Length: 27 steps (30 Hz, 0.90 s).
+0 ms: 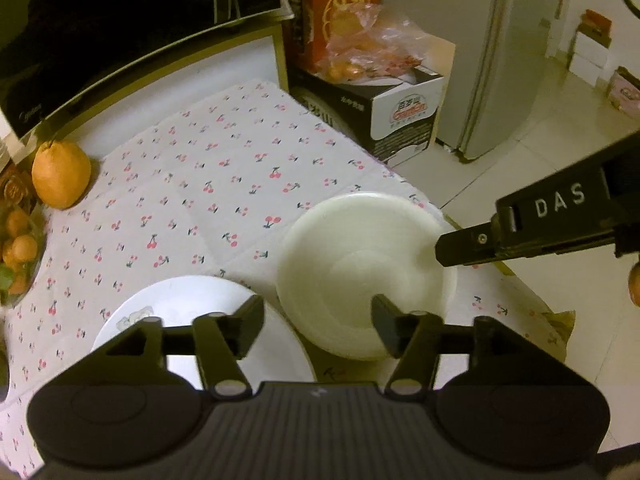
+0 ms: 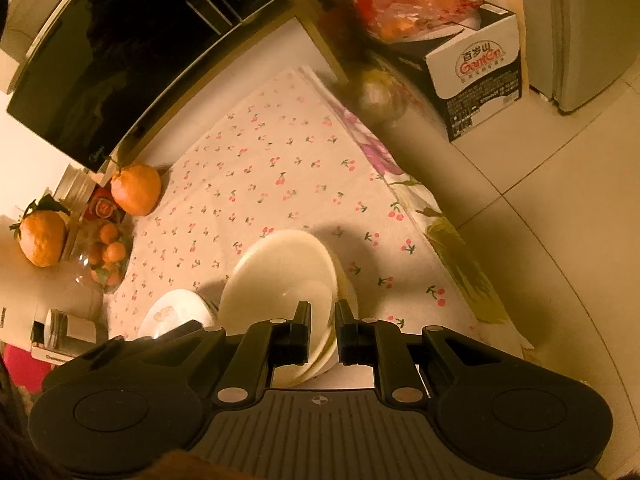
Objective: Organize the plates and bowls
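A cream bowl [image 1: 360, 256] sits on other bowls near the right edge of the cherry-print tablecloth [image 1: 200, 184]. My right gripper [image 1: 440, 250] comes in from the right and is shut on its far right rim. In the right wrist view the top bowl [image 2: 280, 280] is tilted, with its rim pinched in my right gripper [image 2: 323, 332]. My left gripper [image 1: 318, 328] is open. One finger hangs over a white plate [image 1: 192, 304] and the other over the bowl's inside, with the bowl's near rim between them and neither pad pressing. The plate [image 2: 176, 312] lies left of the bowls.
A black microwave [image 1: 100, 20] stands at the back left, with a large orange fruit [image 1: 62, 176] and a glass bowl of small oranges [image 1: 18, 248] in front of it. Cardboard boxes [image 1: 400, 116] and a fridge [image 1: 500, 60] stand beyond the table's far right edge.
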Each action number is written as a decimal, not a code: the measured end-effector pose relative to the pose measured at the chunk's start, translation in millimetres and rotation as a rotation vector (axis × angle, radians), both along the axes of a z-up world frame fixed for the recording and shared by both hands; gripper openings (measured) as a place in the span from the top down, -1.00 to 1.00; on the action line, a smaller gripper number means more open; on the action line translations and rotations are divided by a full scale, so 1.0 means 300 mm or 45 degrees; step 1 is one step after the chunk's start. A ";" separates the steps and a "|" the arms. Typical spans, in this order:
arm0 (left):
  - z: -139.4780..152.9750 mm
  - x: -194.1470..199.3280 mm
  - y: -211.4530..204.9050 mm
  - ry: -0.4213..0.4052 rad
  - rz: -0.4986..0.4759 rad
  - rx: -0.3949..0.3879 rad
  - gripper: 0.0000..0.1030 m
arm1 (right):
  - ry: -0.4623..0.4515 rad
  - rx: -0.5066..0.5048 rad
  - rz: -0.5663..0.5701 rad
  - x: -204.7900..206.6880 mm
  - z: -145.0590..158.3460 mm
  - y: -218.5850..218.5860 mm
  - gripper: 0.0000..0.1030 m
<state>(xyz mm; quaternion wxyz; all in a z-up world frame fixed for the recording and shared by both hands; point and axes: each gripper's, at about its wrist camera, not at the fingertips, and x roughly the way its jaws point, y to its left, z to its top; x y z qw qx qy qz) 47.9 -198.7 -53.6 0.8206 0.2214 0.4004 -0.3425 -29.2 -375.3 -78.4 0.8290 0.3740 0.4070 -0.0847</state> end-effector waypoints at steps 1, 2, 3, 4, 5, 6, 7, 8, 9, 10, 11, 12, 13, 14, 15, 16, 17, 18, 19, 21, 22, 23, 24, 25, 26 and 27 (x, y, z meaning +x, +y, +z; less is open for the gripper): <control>0.002 0.000 0.000 -0.003 -0.012 -0.003 -0.25 | -0.002 0.011 -0.002 0.000 -0.002 -0.003 0.67; 0.005 -0.003 0.000 -0.007 -0.029 -0.010 -0.32 | -0.004 0.021 -0.005 -0.001 -0.003 -0.006 0.64; 0.009 -0.004 0.001 -0.012 -0.041 -0.017 -0.36 | -0.005 0.027 -0.006 -0.001 -0.005 -0.009 0.60; 0.014 -0.007 0.001 -0.018 -0.058 -0.027 -0.44 | -0.004 0.029 -0.007 -0.001 -0.006 -0.011 0.59; 0.017 -0.009 0.002 -0.021 -0.075 -0.038 -0.54 | -0.003 0.030 -0.010 -0.001 -0.006 -0.012 0.58; 0.020 -0.011 0.004 -0.022 -0.096 -0.052 -0.58 | -0.001 0.032 -0.013 -0.002 -0.008 -0.014 0.56; 0.022 -0.015 0.004 -0.024 -0.114 -0.066 -0.66 | 0.001 0.038 -0.018 -0.002 -0.010 -0.016 0.50; 0.024 -0.017 0.007 -0.026 -0.134 -0.080 -0.73 | -0.001 0.044 -0.024 -0.004 -0.012 -0.020 0.43; 0.026 -0.019 0.010 -0.027 -0.159 -0.095 -0.76 | -0.005 0.053 -0.028 -0.005 -0.015 -0.025 0.26; 0.027 -0.022 0.012 -0.030 -0.179 -0.107 -0.80 | -0.010 0.062 -0.033 -0.006 -0.015 -0.029 0.04; 0.028 -0.026 0.015 -0.034 -0.206 -0.123 -0.84 | -0.017 0.070 -0.037 -0.008 -0.015 -0.032 -0.09; 0.029 -0.029 0.017 -0.039 -0.230 -0.133 -0.85 | -0.023 0.076 -0.039 -0.008 -0.015 -0.036 -0.35; 0.029 -0.034 0.019 -0.049 -0.264 -0.143 -0.88 | -0.032 0.083 -0.040 -0.009 -0.015 -0.038 -0.47; 0.030 -0.039 0.020 -0.060 -0.293 -0.146 -0.91 | -0.041 0.095 -0.038 -0.010 -0.016 -0.040 -0.48; 0.029 -0.045 0.020 -0.077 -0.325 -0.144 -0.91 | -0.045 0.109 -0.035 -0.009 -0.018 -0.042 -0.49; 0.026 -0.049 0.018 -0.091 -0.350 -0.142 -0.93 | -0.049 0.131 -0.033 -0.009 -0.023 -0.046 -0.52; 0.024 -0.052 0.018 -0.099 -0.371 -0.141 -0.94 | -0.050 0.156 -0.034 -0.008 -0.029 -0.049 -0.54; 0.022 -0.054 0.019 -0.104 -0.388 -0.141 -0.94 | -0.046 0.183 -0.035 -0.006 -0.036 -0.052 -0.58; 0.019 -0.053 0.017 -0.107 -0.405 -0.141 -0.94 | -0.042 0.209 -0.038 -0.005 -0.042 -0.054 -0.58; 0.012 -0.049 0.019 -0.103 -0.436 -0.146 -0.94 | -0.044 0.250 -0.042 -0.002 -0.053 -0.057 -0.58; 0.008 -0.045 0.020 -0.099 -0.452 -0.150 -0.94 | -0.046 0.264 -0.044 -0.002 -0.057 -0.057 -0.58; 0.004 -0.041 0.020 -0.093 -0.467 -0.153 -0.94 | -0.049 0.276 -0.046 -0.002 -0.061 -0.058 -0.58; 0.000 -0.038 0.022 -0.088 -0.478 -0.155 -0.94 | -0.052 0.290 -0.049 -0.002 -0.064 -0.059 -0.58; -0.005 -0.033 0.022 -0.082 -0.489 -0.157 -0.94 | -0.055 0.309 -0.051 -0.002 -0.069 -0.061 -0.58; -0.008 -0.029 0.021 -0.080 -0.496 -0.156 -0.94 | -0.059 0.332 -0.053 -0.002 -0.074 -0.062 -0.58; -0.013 -0.025 0.019 -0.078 -0.502 -0.151 -0.94 | -0.063 0.352 -0.054 -0.002 -0.079 -0.062 -0.58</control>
